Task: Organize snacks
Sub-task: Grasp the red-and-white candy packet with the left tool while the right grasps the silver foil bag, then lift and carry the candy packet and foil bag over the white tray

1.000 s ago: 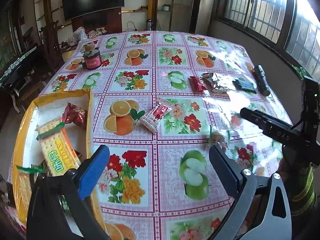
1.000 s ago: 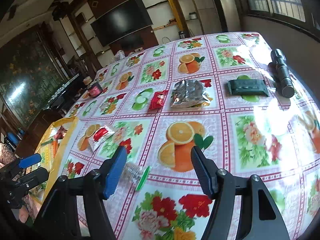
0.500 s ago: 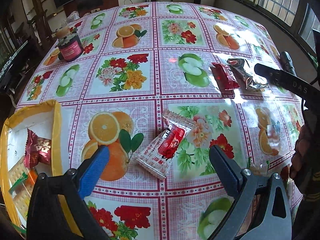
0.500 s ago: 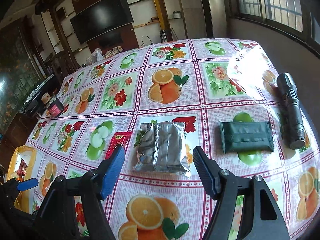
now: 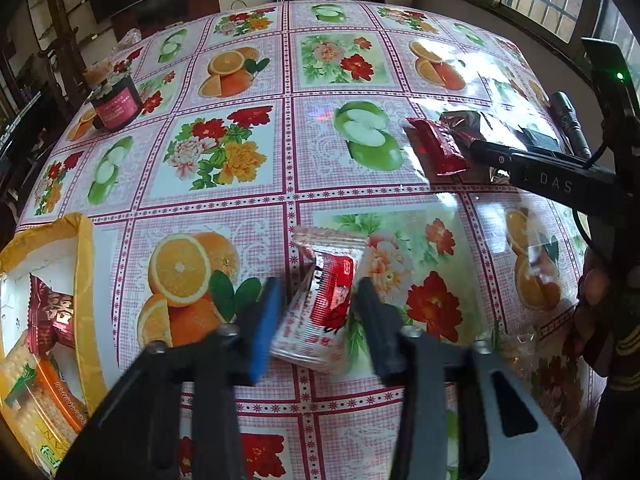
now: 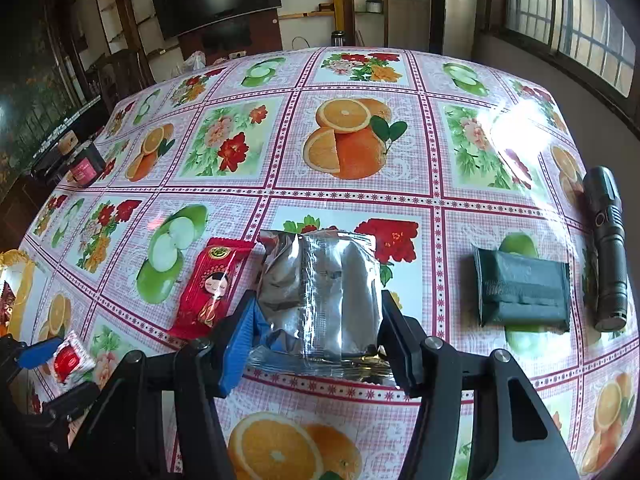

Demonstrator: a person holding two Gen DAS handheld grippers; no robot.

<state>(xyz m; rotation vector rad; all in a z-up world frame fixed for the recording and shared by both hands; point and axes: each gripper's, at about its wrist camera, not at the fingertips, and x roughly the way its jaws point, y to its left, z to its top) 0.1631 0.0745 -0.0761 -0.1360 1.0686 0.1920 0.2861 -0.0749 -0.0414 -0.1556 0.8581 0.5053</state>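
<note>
Left wrist view: left gripper [image 5: 318,314] straddles the red-and-white snack packet [image 5: 320,308] on the tablecloth [image 5: 224,152], jaws spread, not yet pinching; packet's long axis runs away from the camera.
Right wrist view: right gripper [image 6: 316,336] brackets the silver foil pouch [image 6: 320,296], fingers touching its sides; whether it is clamped cannot be told.

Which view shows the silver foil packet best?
The right wrist view: the silver foil packet sits central and close between the right gripper jaws. In the left wrist view it is only a small, glare-washed sliver at the right edge, partly hidden behind that gripper.
</note>
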